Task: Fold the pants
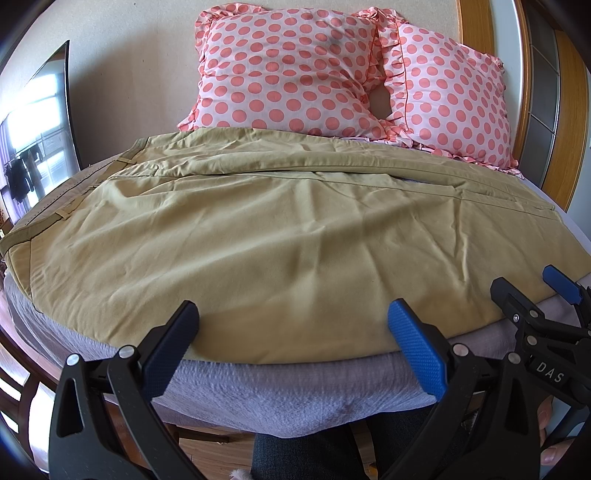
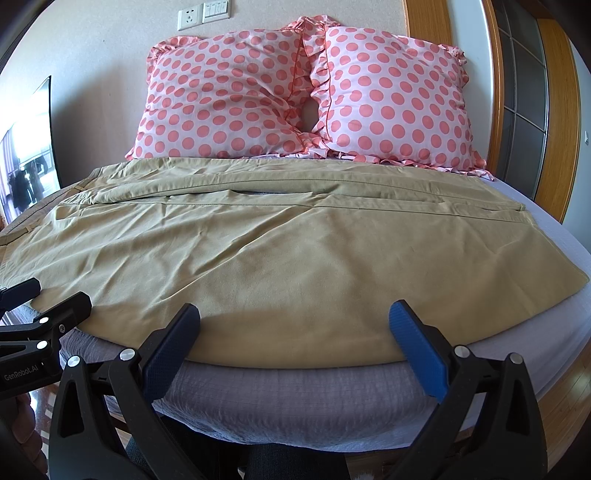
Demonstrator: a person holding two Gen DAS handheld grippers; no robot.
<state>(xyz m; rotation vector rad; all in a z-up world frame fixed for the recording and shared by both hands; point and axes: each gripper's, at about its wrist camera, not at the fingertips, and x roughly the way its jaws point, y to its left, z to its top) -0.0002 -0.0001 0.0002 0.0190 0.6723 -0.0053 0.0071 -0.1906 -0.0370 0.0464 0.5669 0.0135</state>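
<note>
Left wrist view: left tool (image 1: 291, 332) spread wide, holding nothing, at near bed edge. Right tool (image 2: 293, 334) likewise released, empty, beside it. Bed (image 2: 295, 398) near edge bare, grey cover. Khaki pants (image 2: 280, 258) spread flat across bed, waistband left, legs lying one behind other. No fold made yet by look; all folds left. Far: two polka-dot pillows (image 2: 295, 99) against wall.

Two pink polka-dot pillows (image 2: 303, 96) lean against the wall at the top centre; a grey sheet (image 2: 295, 398) covers the bed, a wall socket (image 2: 190, 18) upper left.
</note>
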